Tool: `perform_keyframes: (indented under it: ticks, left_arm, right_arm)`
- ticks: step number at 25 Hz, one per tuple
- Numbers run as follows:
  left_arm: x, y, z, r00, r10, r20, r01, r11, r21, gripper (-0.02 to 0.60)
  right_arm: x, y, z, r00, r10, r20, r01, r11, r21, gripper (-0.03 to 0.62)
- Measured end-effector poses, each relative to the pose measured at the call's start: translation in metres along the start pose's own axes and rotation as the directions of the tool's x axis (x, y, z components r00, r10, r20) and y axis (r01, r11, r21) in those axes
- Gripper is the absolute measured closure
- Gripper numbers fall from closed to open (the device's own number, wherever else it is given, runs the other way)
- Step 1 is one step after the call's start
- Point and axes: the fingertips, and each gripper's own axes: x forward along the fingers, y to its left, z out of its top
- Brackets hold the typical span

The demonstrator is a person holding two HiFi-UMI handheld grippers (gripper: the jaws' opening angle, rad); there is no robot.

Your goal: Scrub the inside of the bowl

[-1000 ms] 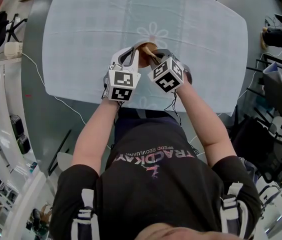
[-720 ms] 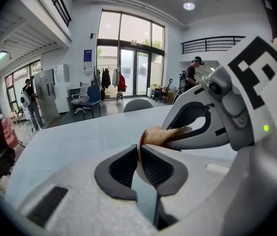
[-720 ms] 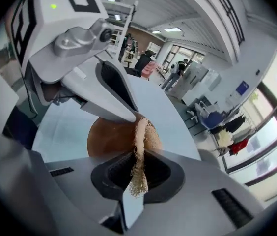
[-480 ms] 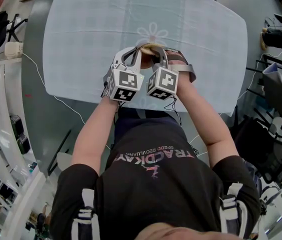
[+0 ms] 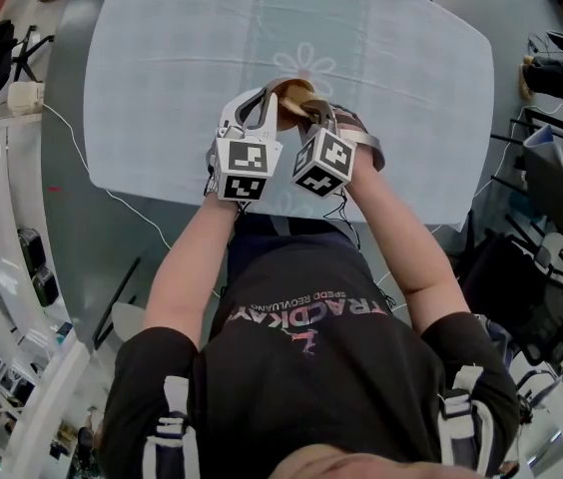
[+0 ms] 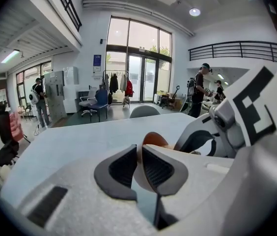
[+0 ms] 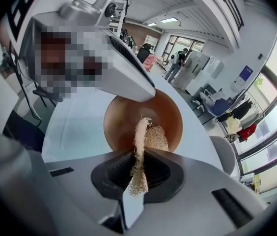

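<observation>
Table: rounded top under a pale cloth with a faint check and a flower print. All work sits at its near edge, close to the person.

Bowl: round, smooth brown inside, and the outer wall looks paler in the left gripper view. It is tipped off level, so its mouth faces the right gripper. We judge the material as wood or plastic, and cannot say which.

Left gripper: jaws drawn nearly together, with the bowl's thin wall pinched between the ribbed dark pads. It acts as the holder and grips the rim on the bowl's left side.

Right gripper: jaws closed on the scrubber, with the bowl straight ahead of them and very near. This is the working gripper.

Scrubber: pale straw colour, coarse open fibre like loofah, a flat strip with frayed ends. Its long axis runs along the jaws and forward into the bowl. One short frayed tail hangs back behind the pads. The wider free end lies against the inside wall, low and on the side nearer the right jaws.

Key relation: the scrubber tip is already inside and touching, with bare brown wall above and to its left. We judge that the next stroke should sweep up and across that wall while the left jaws keep the tilt.
</observation>
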Motion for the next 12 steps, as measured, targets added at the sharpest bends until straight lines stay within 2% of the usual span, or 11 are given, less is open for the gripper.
perform_keyframes:
  ticks: [8,12]
  left_arm:
    - [0.001,-0.001,-0.002,1.000,0.020,0.000,-0.020,0.999,-0.030,0.538]
    - [0.000,0.001,-0.004,1.000,0.026,0.005,-0.026,0.998,-0.052,0.538]
  right_arm:
    - [0.004,0.031,0.012,0.990,0.131,0.054,-0.138,0.981,0.139,0.562]
    - [-0.003,0.040,0.028,0.969,0.199,0.150,-0.229,0.947,0.224,0.562]
